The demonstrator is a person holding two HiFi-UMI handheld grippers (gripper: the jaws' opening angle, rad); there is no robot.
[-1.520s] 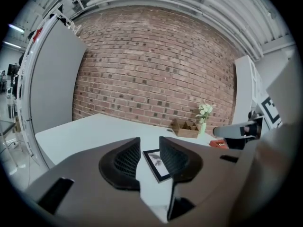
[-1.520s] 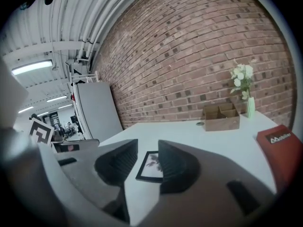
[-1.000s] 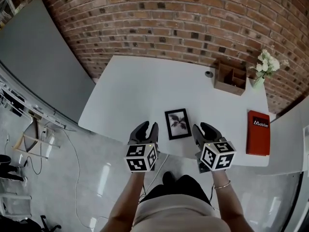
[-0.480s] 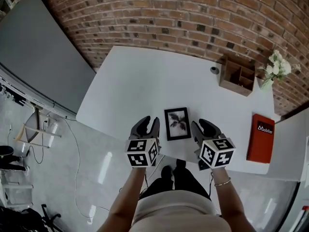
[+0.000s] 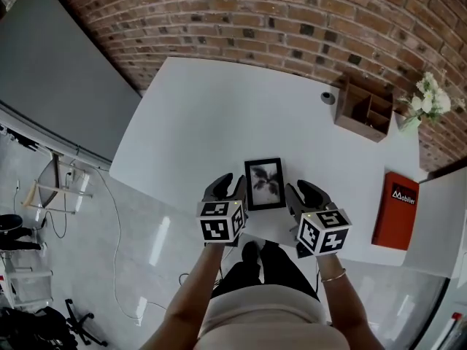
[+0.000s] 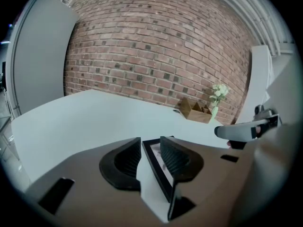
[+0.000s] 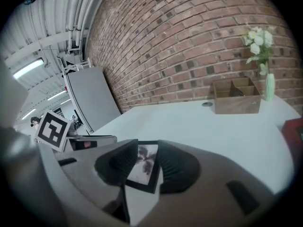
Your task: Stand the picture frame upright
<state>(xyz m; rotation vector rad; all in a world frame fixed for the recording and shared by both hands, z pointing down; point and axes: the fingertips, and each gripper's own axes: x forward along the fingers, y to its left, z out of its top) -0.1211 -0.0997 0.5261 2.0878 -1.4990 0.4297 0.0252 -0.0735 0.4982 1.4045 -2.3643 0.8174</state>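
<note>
Overhead, the picture frame (image 5: 264,183) lies flat between left gripper (image 5: 225,187) and right gripper (image 5: 307,192). Their own views show jaws spread, the left's just widened, with the frame visible through each gap, unpinched.

A lab-style workroom in an industrial building: a white table (image 5: 204,115) stands against an exposed brick wall (image 5: 292,20) and carries a wooden desk organiser (image 5: 363,109), a vase of white flowers (image 5: 427,102) and a red book (image 5: 394,208). A grey partition (image 5: 58,71), loose cables (image 5: 111,254) and equipment stands (image 5: 44,195) on the glossy floor (image 5: 160,268), with bare ceiling pipes (image 7: 71,13) and a strip light (image 7: 28,67) overhead, point to a working lab, not a home.
</note>
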